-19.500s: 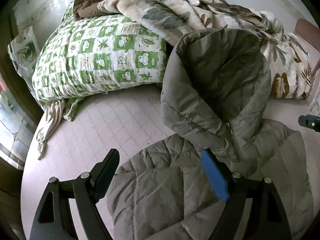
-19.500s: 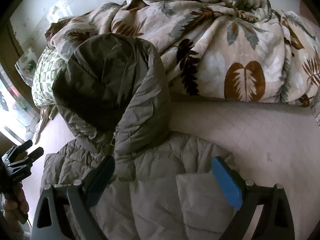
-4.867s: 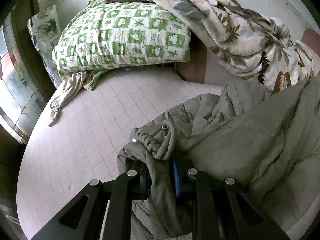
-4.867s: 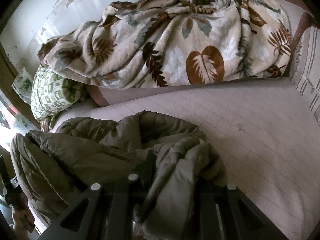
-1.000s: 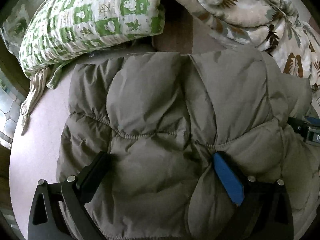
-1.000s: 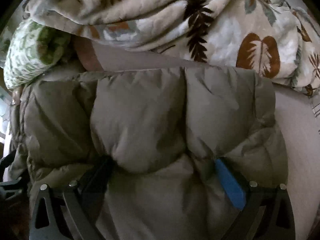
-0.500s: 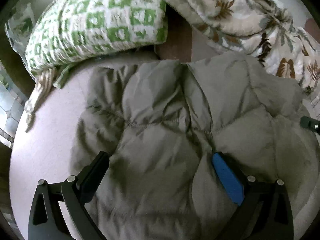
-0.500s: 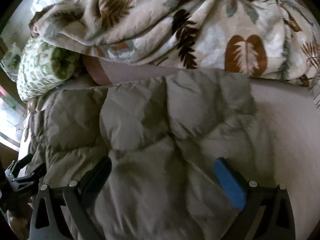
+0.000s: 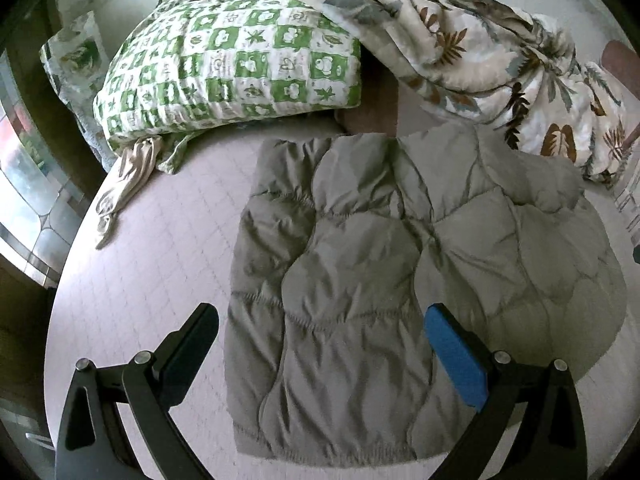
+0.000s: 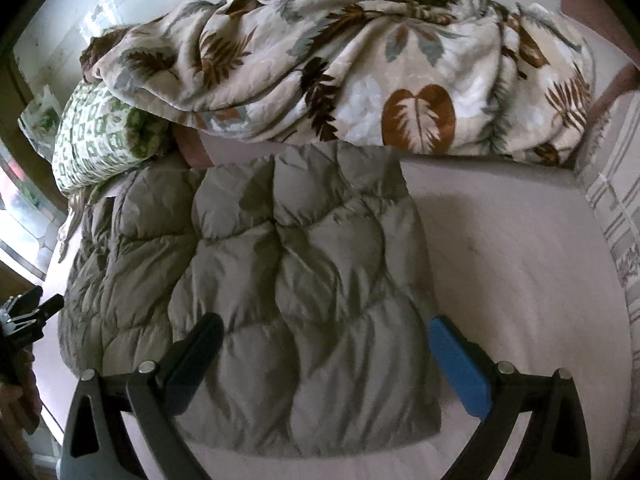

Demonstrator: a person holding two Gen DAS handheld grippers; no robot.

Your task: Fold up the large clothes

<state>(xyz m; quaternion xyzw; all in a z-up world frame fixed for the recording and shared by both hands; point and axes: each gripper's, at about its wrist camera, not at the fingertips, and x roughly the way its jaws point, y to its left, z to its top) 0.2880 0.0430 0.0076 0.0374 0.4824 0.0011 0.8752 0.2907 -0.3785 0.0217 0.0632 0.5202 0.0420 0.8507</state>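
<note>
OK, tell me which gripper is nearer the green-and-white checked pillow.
Left. The left gripper hovers open over the folded grey puffer jacket's pillow-side edge; the green-and-white checked pillow lies just beyond. The right gripper hovers open over the jacket's opposite side.

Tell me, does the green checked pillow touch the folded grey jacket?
Apart. In the left wrist view, a strip of bare mattress separates the pillow from the jacket.
</note>
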